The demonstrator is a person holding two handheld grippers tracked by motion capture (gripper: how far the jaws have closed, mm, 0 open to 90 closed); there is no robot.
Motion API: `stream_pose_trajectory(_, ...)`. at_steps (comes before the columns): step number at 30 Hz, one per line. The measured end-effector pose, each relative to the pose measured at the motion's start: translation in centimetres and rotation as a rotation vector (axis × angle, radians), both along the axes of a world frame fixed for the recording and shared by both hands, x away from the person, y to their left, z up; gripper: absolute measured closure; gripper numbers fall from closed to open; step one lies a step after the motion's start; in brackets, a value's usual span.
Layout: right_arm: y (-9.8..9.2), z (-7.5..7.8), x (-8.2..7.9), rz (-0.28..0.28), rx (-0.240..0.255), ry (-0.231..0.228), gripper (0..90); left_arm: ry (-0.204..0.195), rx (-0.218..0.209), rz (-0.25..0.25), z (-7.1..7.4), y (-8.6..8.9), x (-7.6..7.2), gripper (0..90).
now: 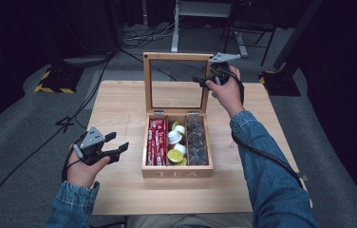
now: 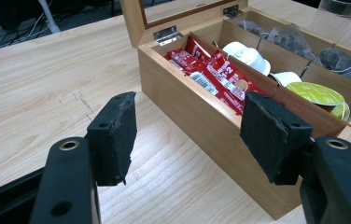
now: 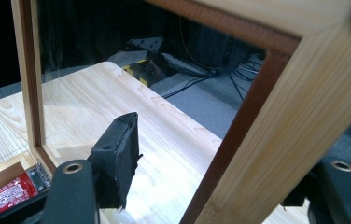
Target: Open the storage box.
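An open wooden tea box (image 1: pixel 176 173) stands mid-table, its glass-paned lid (image 1: pixel 176 56) upright at the back. Its left compartment holds red packets (image 1: pixel 156 142), the middle one white and yellow-green capsules (image 1: pixel 175 137), the right one dark tea bags (image 1: pixel 197 142). My right gripper (image 1: pixel 209 78) is at the lid's upper right corner. In the right gripper view it (image 3: pixel 211 182) stands open, jaws straddling the lid's frame (image 3: pixel 267 116), with a gap beside the left pad (image 3: pixel 117 158). My left gripper (image 1: pixel 115 147) is open and empty, left of the box, facing its side wall (image 2: pixel 201 116).
The light wooden table (image 1: pixel 119 109) has bare room left and front of the box. Beyond its far edge lie floor cables (image 1: pixel 153 35), a stand base with yellow-black stripes (image 1: pixel 55 80) and white desk legs (image 1: pixel 175 28).
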State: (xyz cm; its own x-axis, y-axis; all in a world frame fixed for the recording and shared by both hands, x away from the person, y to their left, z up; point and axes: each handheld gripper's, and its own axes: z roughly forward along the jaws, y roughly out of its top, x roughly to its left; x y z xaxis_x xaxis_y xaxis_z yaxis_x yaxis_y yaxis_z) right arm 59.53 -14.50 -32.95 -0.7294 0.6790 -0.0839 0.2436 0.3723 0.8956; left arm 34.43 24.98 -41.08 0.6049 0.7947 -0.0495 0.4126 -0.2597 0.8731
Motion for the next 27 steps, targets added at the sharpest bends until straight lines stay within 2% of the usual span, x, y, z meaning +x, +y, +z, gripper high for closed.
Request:
stream_pose_trajectory(9, 0.0, -1.2, 0.2, -0.008, 0.003, 0.029, 34.8, 0.016, -0.002, 0.007, -0.2, 0.2, 0.1, 36.7)
stream_pose_trajectory(16, 0.1, -2.0, 0.3, -0.027, -0.014, 0.054, 32.0, 0.024, 0.001, 0.002, -0.4, 0.1, 0.2, 36.5)
stream_pose_trajectory(20, 0.1, -2.6, 0.5, -0.047, -0.047, 0.059, 30.9, 0.024, 0.002, 0.0, -0.4, 0.0, 0.2, 36.5)
stream_pose_trajectory(27, -0.1, -2.9, 0.7, -0.05, -0.044, 0.073, 31.8, 0.024, 0.003, -0.001, -0.4, 0.1, 0.2, 36.5)
